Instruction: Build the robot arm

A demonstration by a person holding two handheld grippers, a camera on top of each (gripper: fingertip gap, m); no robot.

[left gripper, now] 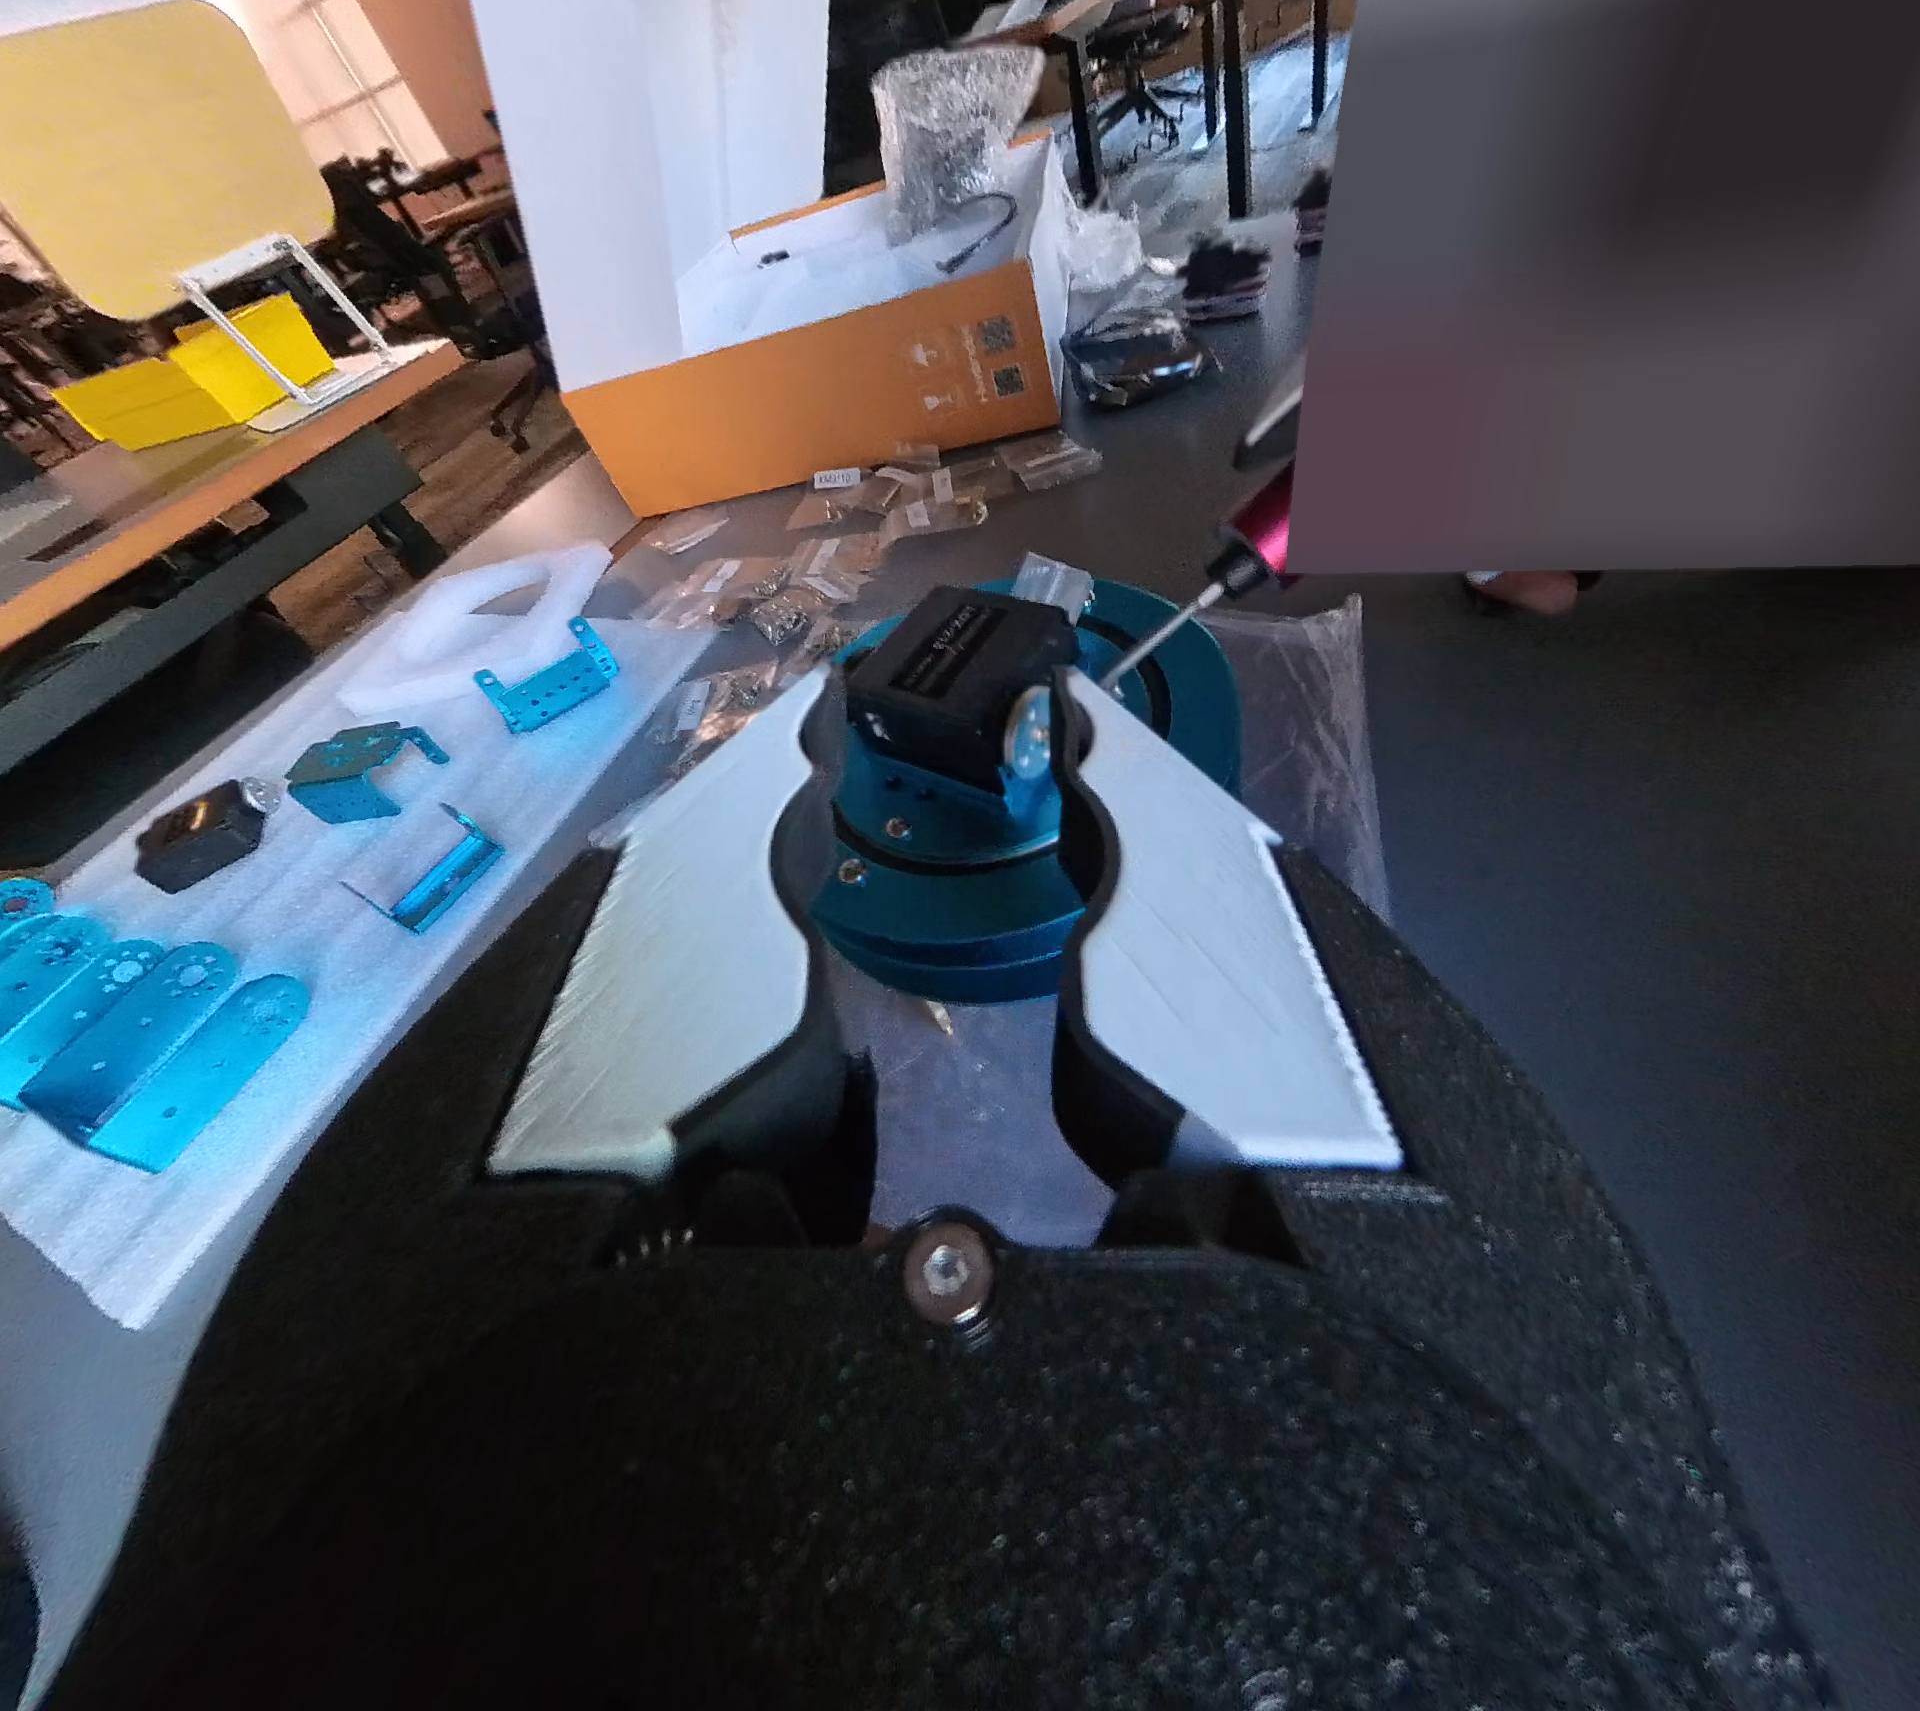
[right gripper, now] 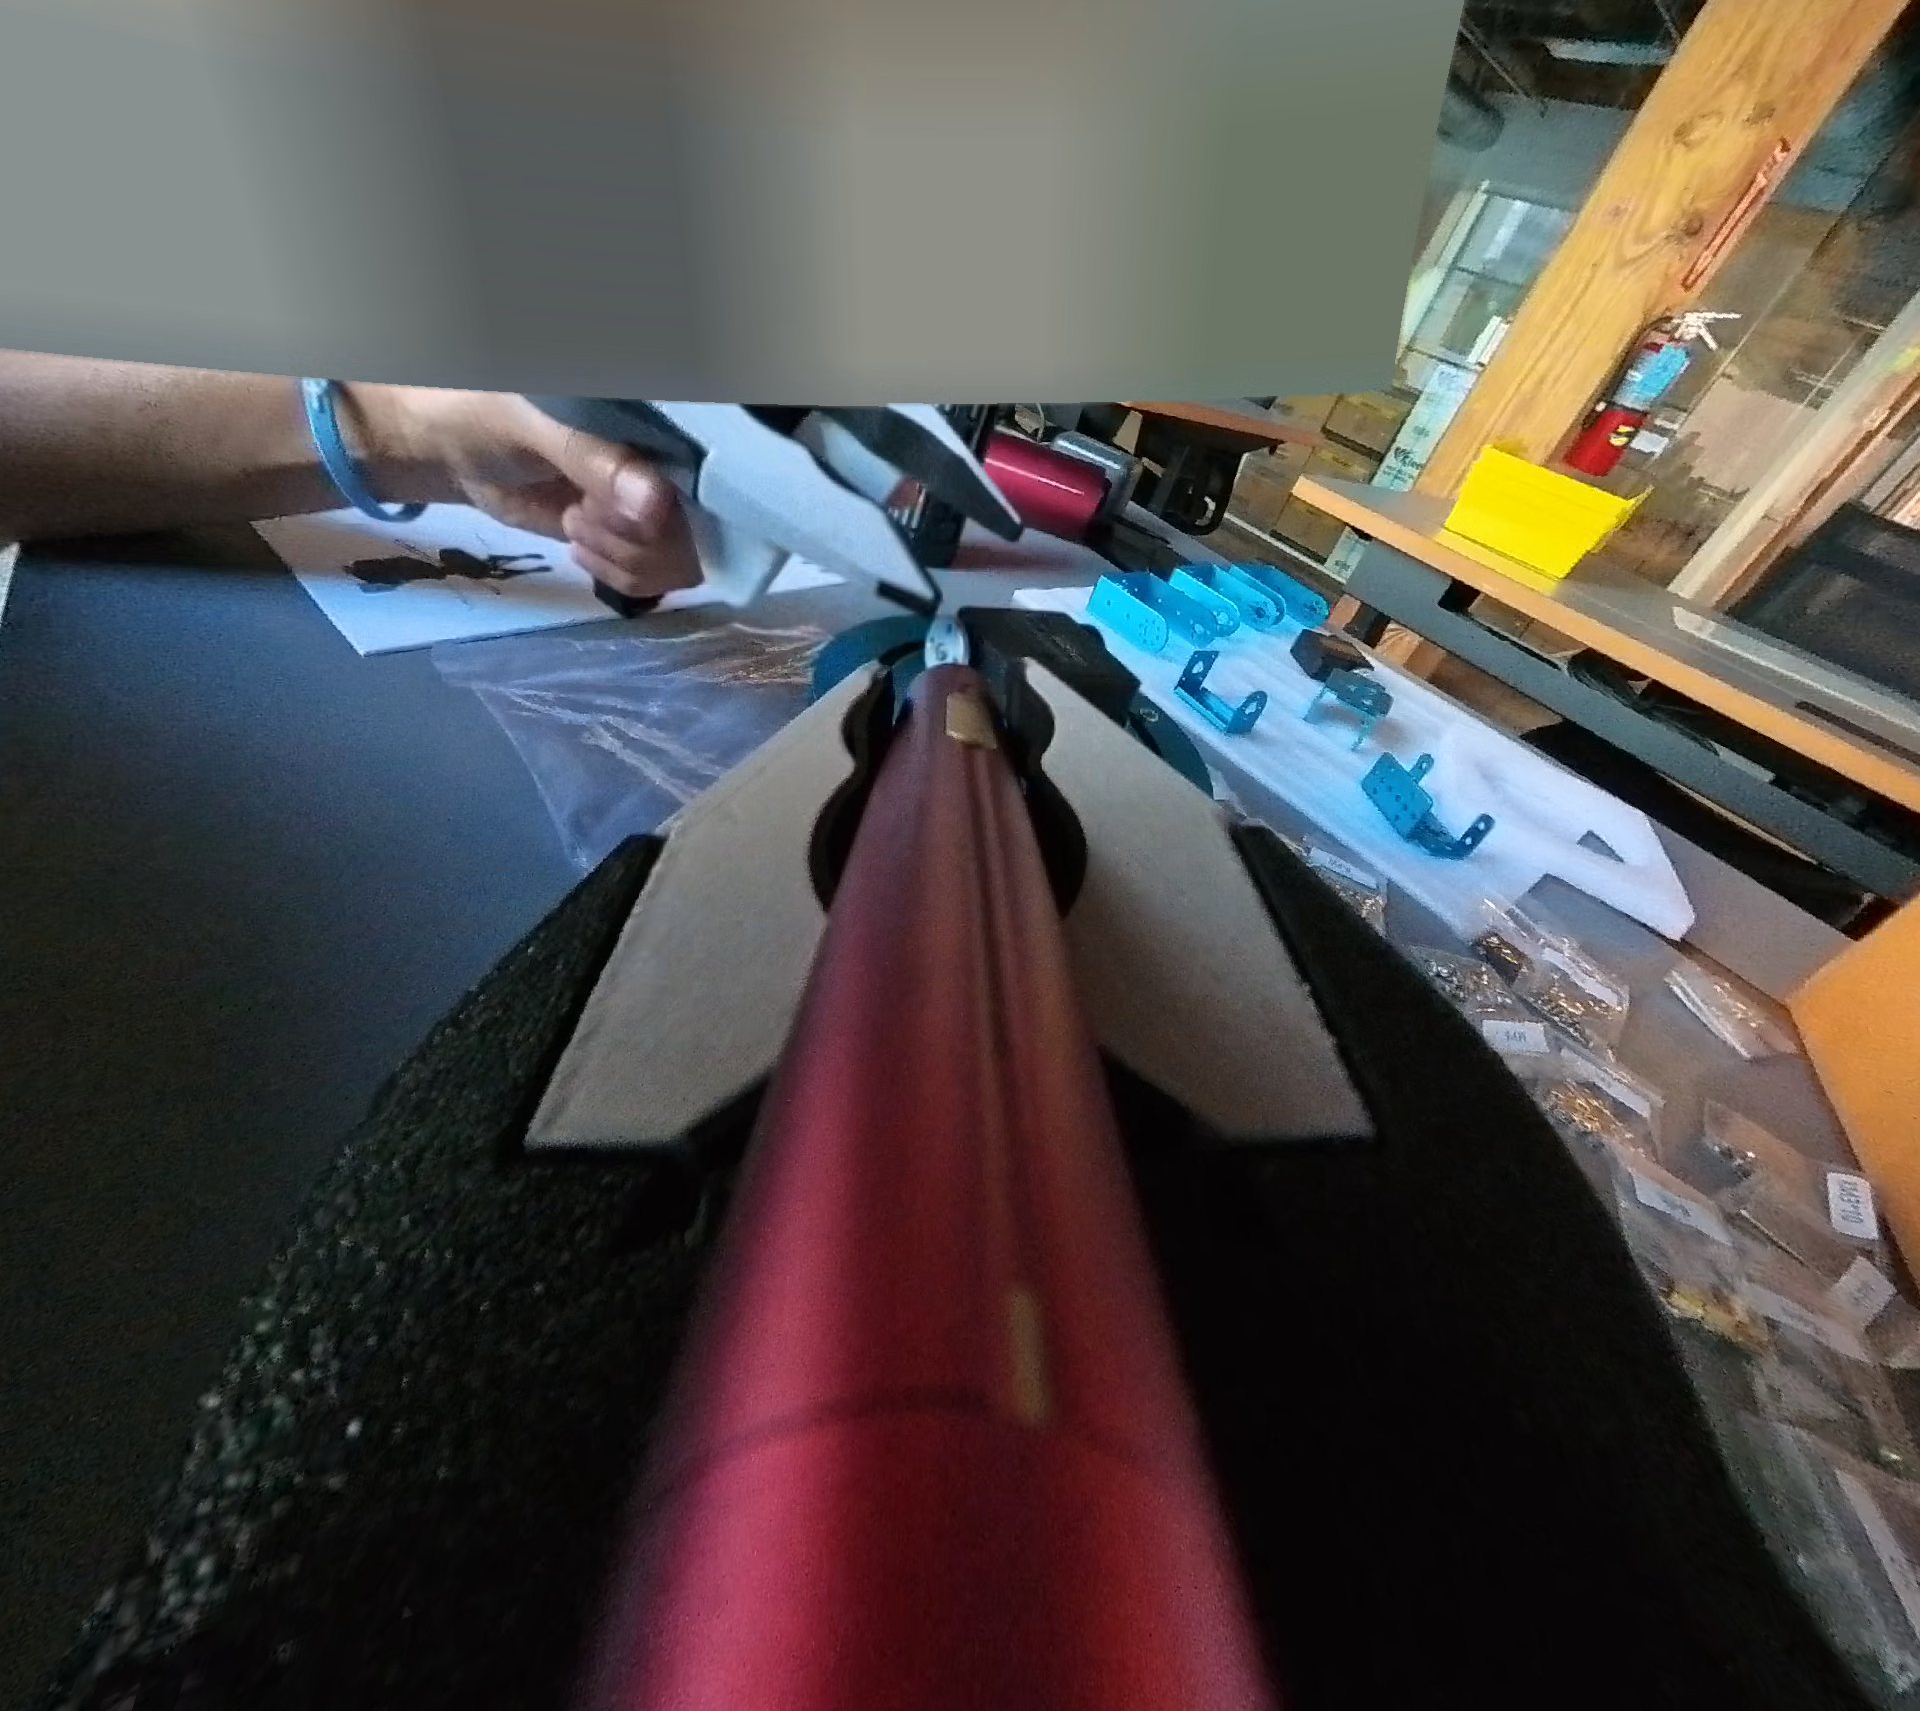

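Servo on blue base, screwdriver at its side

A black servo [left gripper: 956,685], tilted, is seated on a round blue metal base [left gripper: 935,892] and is clamped by the left gripper [left gripper: 945,695]; a red-handled screwdriver [right gripper: 935,1142], gripped lengthwise by the right gripper [right gripper: 945,685], is pointed from 2 o'clock at the servo's silver horn [left gripper: 1032,731].

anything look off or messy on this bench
Nothing looks damaged or spilled. The small clear bags of screws lie scattered loosely beside the orange cardboard box, while the blue metal brackets sit in neat rows on the white foam sheet.
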